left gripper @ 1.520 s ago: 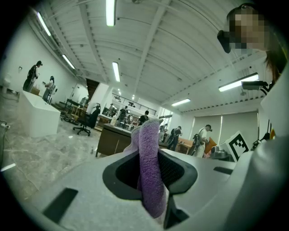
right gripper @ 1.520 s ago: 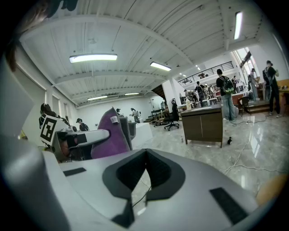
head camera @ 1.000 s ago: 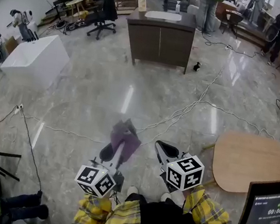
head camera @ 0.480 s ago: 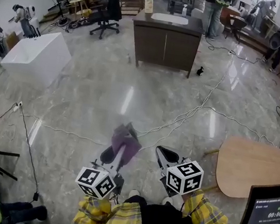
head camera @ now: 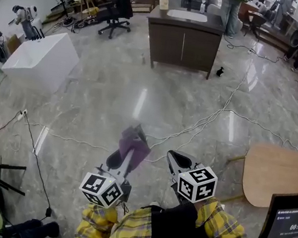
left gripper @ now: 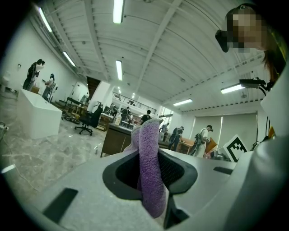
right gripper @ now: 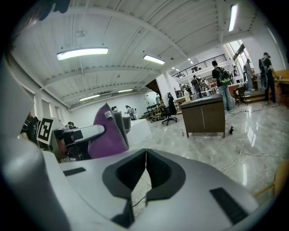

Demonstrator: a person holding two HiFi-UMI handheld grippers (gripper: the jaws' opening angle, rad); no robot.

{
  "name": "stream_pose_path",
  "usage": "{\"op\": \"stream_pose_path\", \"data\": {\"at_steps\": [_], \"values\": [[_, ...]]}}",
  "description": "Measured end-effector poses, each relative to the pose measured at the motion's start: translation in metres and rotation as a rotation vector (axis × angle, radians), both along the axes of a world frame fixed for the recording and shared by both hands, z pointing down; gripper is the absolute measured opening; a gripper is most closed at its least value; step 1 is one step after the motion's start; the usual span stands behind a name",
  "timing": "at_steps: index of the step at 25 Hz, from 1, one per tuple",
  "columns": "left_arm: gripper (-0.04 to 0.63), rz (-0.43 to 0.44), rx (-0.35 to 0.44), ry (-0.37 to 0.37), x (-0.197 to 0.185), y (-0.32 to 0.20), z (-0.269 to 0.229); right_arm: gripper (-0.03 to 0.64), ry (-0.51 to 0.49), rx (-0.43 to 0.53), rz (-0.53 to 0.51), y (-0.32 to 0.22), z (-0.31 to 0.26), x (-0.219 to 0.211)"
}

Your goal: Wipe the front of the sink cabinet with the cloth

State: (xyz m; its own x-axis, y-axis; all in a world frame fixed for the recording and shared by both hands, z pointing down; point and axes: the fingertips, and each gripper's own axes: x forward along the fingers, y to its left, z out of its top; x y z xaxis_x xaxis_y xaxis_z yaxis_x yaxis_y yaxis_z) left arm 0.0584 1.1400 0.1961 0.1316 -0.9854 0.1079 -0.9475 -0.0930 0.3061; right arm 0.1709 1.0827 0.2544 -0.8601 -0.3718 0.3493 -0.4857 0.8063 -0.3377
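Between jaws of left tool [left gripper: 152, 178], cloth [left gripper: 148, 144]

You face the cabinet [head camera: 183, 44] from well across the glossy floor [head camera: 109, 90], a purple cloth [head camera: 135, 141] at the tip of your left gripper [head camera: 126, 155]. Your right gripper [head camera: 178, 160] hangs just beside it. Cables [head camera: 216, 117] cross the floor between; a table [head camera: 277, 177] sits right.

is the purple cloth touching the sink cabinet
Apart. The head view shows open floor between the purple cloth and the sink cabinet.
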Motion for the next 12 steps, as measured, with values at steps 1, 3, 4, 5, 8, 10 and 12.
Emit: {"op": "stream_pose_path", "data": {"at_steps": [1,3,4,5,8,10,12], "values": [[0.081,0.002,-0.005,0.001,-0.006,0.002,0.000,0.005,0.003,0.000,0.004,0.002,-0.001,-0.005],[0.081,0.002,-0.015,0.009,-0.016,0.009,-0.003,0.005,0.013,0.000,0.012,0.009,-0.006,-0.011],[0.081,0.000,-0.018,0.015,-0.019,0.012,-0.002,0.005,0.020,0.000,0.014,0.012,-0.007,-0.012],[0.081,-0.001,-0.020,0.021,-0.021,0.012,-0.001,0.005,0.026,-0.002,0.016,0.012,-0.006,-0.013],[0.081,-0.005,-0.024,0.032,-0.026,0.003,0.007,0.005,0.036,-0.008,0.033,0.000,0.000,-0.012],[0.081,-0.008,-0.027,0.038,-0.029,-0.007,0.009,0.005,0.040,-0.011,0.042,-0.011,0.001,-0.014],[0.081,-0.016,-0.030,0.042,-0.034,-0.017,0.010,0.005,0.042,-0.013,0.042,-0.023,0.001,-0.017]]}}
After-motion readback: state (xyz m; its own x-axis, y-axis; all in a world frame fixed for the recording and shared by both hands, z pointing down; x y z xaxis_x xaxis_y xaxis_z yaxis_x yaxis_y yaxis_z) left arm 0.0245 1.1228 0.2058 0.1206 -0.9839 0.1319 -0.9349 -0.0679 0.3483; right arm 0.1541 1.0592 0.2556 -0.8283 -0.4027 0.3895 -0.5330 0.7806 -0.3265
